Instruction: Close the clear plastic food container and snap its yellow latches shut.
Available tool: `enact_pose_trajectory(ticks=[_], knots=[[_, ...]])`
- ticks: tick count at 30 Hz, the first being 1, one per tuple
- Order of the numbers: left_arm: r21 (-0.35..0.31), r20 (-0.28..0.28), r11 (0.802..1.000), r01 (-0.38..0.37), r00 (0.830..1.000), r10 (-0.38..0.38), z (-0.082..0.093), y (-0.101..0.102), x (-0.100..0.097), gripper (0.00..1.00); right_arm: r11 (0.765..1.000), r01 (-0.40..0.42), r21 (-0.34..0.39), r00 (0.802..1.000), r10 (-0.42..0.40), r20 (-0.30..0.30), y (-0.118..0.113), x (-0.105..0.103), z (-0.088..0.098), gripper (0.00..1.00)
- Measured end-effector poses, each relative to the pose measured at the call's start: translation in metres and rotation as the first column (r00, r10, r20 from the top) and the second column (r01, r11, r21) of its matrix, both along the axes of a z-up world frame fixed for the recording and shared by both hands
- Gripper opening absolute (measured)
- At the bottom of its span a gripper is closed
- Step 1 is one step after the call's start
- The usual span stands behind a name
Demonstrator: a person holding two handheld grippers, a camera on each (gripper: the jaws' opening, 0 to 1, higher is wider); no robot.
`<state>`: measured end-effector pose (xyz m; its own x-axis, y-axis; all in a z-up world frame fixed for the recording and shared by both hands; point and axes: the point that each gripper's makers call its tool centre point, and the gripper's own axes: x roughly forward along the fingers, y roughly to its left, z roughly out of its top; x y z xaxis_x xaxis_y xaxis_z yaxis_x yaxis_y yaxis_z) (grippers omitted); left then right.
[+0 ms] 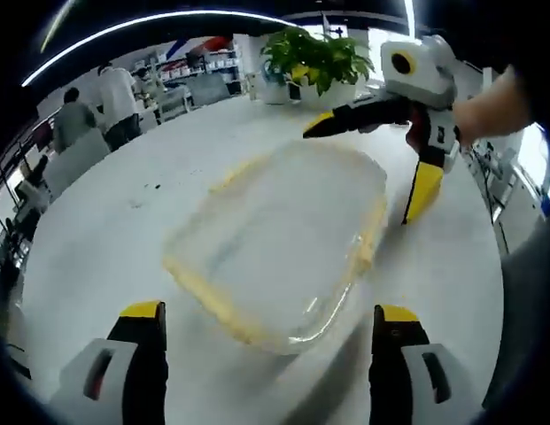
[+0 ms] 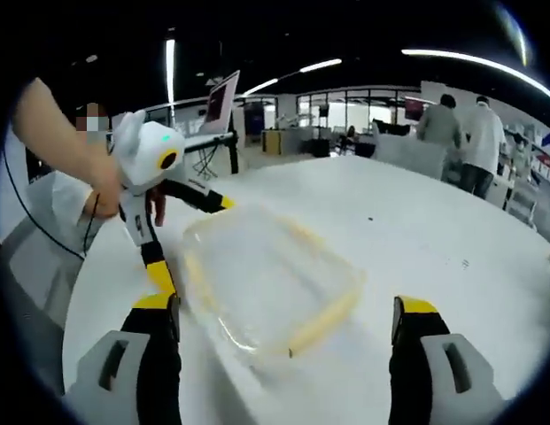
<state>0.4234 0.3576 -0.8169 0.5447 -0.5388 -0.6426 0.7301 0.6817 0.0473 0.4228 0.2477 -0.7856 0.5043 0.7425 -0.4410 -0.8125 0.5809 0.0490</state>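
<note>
A round white table [image 1: 106, 239] [image 2: 434, 221] carries the things. Near its middle lies a clear plastic food container [image 1: 279, 235] [image 2: 266, 279] with yellow latches [image 1: 208, 297] [image 2: 323, 319] along its edges, resting flat on the tabletop. Beyond the container in the left gripper view, at the table's far edge, stands a potted green plant [image 1: 314, 62]. A few small dark specks [image 1: 151, 188] mark the white surface beside the container.
</note>
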Motion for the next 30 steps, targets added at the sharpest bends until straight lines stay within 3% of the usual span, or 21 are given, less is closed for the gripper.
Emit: enact_pose_trajectory(ticks=[6,15,23,30], knots=[[-0.127,0.010,0.985,-0.118,0.993,0.121,0.012,0.000,0.004,0.94,0.998,0.041,0.045,0.998,-0.039,-0.040,0.001,-0.003,0.002,0.99],[-0.147,-0.004,0.976,-0.159,0.987,0.161,0.016,0.010,-0.002,0.93,0.998,0.044,0.045,0.998,-0.042,-0.047,0.000,-0.012,0.004,0.97],[-0.210,-0.032,0.952,-0.224,0.974,0.222,0.019,0.021,-0.006,0.92,0.994,0.087,0.065,0.994,-0.082,-0.067,-0.009,-0.013,0.008,0.96],[-0.223,-0.043,0.941,-0.254,0.967,0.250,0.020,0.032,-0.010,0.90,0.986,0.152,0.069,0.986,-0.146,-0.087,-0.025,-0.015,0.009,0.93]])
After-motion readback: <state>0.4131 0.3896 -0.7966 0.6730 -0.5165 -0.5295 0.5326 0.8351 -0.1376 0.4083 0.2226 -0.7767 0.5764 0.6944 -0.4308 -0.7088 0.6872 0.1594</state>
